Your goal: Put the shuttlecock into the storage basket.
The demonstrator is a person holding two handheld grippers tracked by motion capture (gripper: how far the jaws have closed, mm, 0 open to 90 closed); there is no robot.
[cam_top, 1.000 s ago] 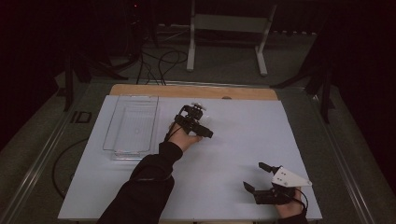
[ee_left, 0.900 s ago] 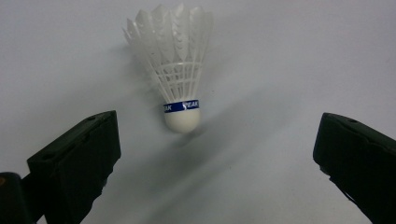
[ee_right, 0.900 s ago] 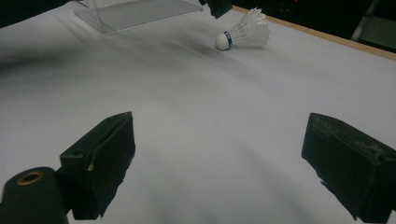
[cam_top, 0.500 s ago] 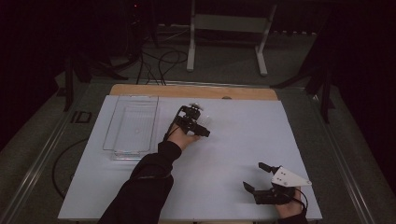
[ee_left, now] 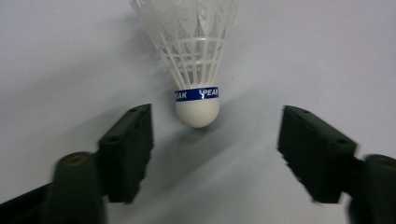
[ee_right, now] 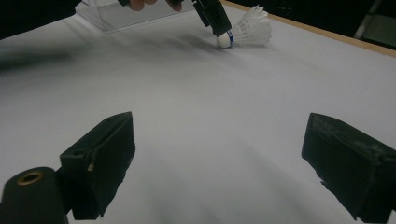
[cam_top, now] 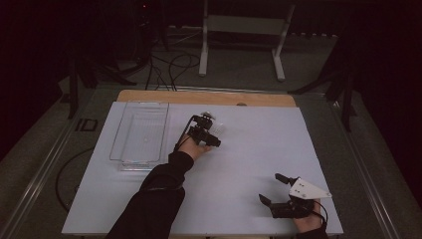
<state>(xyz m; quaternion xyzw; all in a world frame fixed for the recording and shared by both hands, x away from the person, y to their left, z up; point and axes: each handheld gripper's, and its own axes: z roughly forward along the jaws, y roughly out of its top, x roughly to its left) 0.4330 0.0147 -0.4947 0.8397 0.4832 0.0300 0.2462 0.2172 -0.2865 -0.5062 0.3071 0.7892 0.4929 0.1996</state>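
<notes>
A white feathered shuttlecock with a blue band [ee_left: 197, 70] lies on the white worktop [cam_top: 249, 149] near its far edge, cork just ahead of the left tongs [ee_left: 215, 135], whose jaws have been closing, untouched. Right tongs [ee_right: 219, 163] gape wide near the right front corner.

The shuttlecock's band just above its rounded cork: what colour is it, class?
Dark blue with white lettering, circling the shuttlecock above its white cork; clearest in the left gripper view.

Dim room: white rectangular table top [cam_top: 249, 149] with a pale wooden strip [cam_top: 206, 97] along its far edge; grey floor [cam_top: 239, 69] beyond, bearing a white metal stand [cam_top: 244, 25] and black cables [cam_top: 171, 62]
</notes>
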